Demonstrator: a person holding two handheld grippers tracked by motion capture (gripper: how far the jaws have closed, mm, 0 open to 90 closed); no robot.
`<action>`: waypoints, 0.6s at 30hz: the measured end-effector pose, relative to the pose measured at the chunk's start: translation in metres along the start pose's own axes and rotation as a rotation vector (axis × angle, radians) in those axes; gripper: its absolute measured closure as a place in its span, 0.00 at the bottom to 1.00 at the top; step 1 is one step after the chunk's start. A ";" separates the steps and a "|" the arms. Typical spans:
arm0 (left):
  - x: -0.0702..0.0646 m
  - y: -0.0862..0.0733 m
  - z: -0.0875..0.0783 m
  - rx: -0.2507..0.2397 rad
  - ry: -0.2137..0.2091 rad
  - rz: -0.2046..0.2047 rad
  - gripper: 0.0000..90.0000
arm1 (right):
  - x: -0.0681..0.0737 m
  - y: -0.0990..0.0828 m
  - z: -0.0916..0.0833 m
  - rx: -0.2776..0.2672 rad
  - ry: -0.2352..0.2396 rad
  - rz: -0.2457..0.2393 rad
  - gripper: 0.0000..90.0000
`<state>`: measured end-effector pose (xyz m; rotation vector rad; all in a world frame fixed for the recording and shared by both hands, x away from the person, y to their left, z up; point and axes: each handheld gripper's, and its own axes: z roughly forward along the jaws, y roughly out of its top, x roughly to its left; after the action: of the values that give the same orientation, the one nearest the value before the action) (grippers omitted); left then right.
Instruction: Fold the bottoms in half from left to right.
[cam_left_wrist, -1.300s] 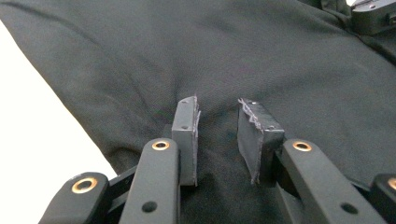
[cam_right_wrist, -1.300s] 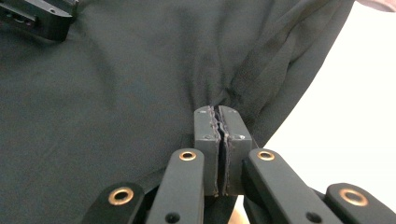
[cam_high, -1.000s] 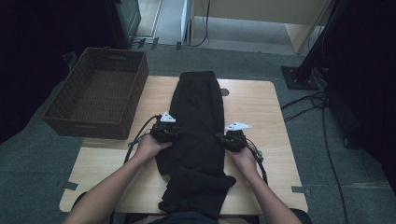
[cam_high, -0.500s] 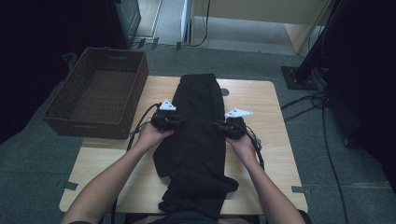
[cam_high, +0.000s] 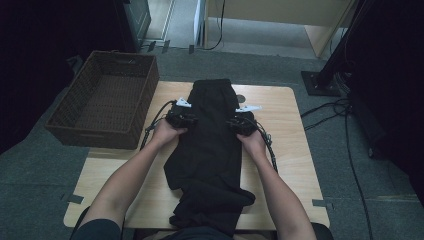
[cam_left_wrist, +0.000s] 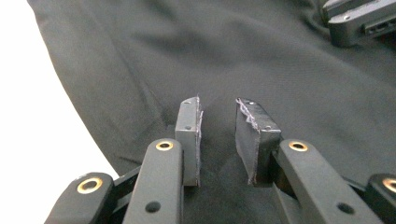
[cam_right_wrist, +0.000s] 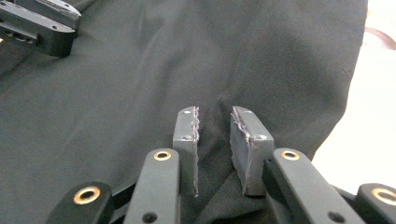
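Note:
Black trousers lie lengthwise on the wooden table, waistband at the far end, legs bunched over the near edge. My left gripper sits at the trousers' left edge and my right gripper at their right edge, both pointing inward. In the left gripper view the jaws stand a little apart over the cloth, with a low ridge of it between the pads. The right gripper has just been opening; a crease of cloth lies in the gap and the pads are not pressing it.
A brown wicker basket stands at the table's far left corner. A small dark round mark is on the table by the waistband. Cables and a stand base lie on the floor to the right.
Both hands have slid away from the person along the trousers' edges toward the waistband. The trousers lie about where they were.

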<state>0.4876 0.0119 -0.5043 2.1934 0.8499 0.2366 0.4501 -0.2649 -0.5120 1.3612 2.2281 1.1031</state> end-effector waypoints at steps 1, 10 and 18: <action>0.000 -0.001 0.001 0.004 0.003 0.005 0.79 | 0.000 0.000 0.001 0.008 -0.002 -0.011 0.80; 0.000 -0.010 0.001 -0.008 0.009 -0.028 0.78 | 0.000 -0.005 0.001 -0.014 -0.005 -0.014 0.80; -0.020 -0.026 -0.011 -0.016 -0.007 -0.023 0.78 | 0.010 -0.018 -0.011 -0.014 -0.007 -0.057 0.79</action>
<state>0.4548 0.0183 -0.5135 2.1675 0.8662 0.2229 0.4266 -0.2660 -0.5169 1.2857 2.2360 1.0904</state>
